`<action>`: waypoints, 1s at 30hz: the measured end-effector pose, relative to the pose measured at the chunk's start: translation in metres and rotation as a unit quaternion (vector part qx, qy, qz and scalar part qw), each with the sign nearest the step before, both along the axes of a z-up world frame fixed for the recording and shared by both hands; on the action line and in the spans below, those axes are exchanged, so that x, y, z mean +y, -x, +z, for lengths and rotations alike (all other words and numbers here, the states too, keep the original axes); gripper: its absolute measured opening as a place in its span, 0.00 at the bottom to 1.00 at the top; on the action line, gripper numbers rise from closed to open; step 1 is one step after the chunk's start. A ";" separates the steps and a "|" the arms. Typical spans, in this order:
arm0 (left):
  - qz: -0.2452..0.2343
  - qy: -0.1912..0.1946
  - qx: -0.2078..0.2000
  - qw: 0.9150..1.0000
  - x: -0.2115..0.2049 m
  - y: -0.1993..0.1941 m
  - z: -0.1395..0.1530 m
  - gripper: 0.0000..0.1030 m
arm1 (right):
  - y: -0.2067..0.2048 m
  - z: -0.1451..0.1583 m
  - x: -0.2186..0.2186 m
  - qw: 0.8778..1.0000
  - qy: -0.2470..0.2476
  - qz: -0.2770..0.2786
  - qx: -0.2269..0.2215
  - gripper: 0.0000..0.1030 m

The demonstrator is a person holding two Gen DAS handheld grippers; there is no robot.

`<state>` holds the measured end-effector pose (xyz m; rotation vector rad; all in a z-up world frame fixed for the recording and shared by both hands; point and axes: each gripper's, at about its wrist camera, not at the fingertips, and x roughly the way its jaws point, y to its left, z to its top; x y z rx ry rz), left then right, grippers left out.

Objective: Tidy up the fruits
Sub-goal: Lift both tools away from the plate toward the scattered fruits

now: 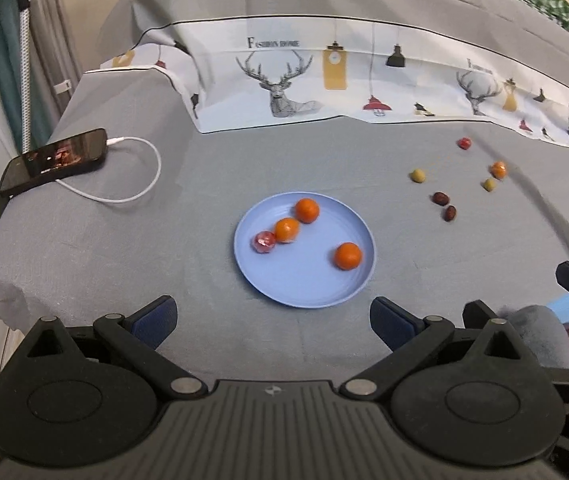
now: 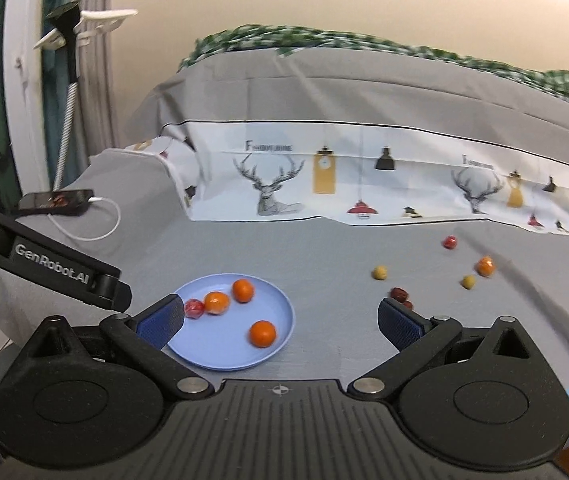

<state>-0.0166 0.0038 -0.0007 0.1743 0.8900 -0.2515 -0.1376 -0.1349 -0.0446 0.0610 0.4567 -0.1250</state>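
A light blue plate (image 1: 304,284) (image 2: 224,354) lies on the grey cloth. It holds three oranges (image 1: 347,256) (image 2: 262,333) and a red wrapped fruit (image 1: 263,241) (image 2: 194,307). To its right, loose on the cloth, lie a wrapped orange (image 1: 498,169) (image 2: 485,266), a red fruit (image 1: 464,143) (image 2: 449,242), two yellow-green fruits (image 1: 418,176) (image 2: 380,272) and two dark red dates (image 1: 440,198) (image 2: 398,293). My left gripper (image 1: 272,320) is open just short of the plate, with nothing between its fingers. My right gripper (image 2: 280,320) is also open and empty, over the plate's right side.
A phone (image 1: 54,160) (image 2: 58,201) with a white charging cable (image 1: 140,184) lies at the far left. A printed deer cloth (image 1: 324,80) covers a raised mound behind. The left gripper's arm (image 2: 44,268) crosses the right wrist view. The cloth's edge drops off at left.
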 end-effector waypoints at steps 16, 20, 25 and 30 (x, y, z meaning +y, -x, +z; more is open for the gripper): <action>-0.009 -0.014 -0.007 1.000 -0.015 0.011 0.006 1.00 | 0.016 0.003 -0.010 1.000 -0.008 -0.011 -0.023 0.99; -0.009 -0.019 -0.007 1.000 -0.019 0.010 0.006 1.00 | 0.015 0.002 -0.010 1.000 -0.011 -0.009 -0.024 0.99; -0.012 -0.029 -0.005 0.999 -0.024 0.008 0.003 1.00 | 0.014 -0.002 -0.012 1.000 -0.018 -0.009 -0.023 0.99; -0.013 -0.037 0.005 0.999 -0.032 0.001 -0.002 1.00 | 0.011 -0.006 -0.019 0.999 -0.027 -0.009 -0.019 0.99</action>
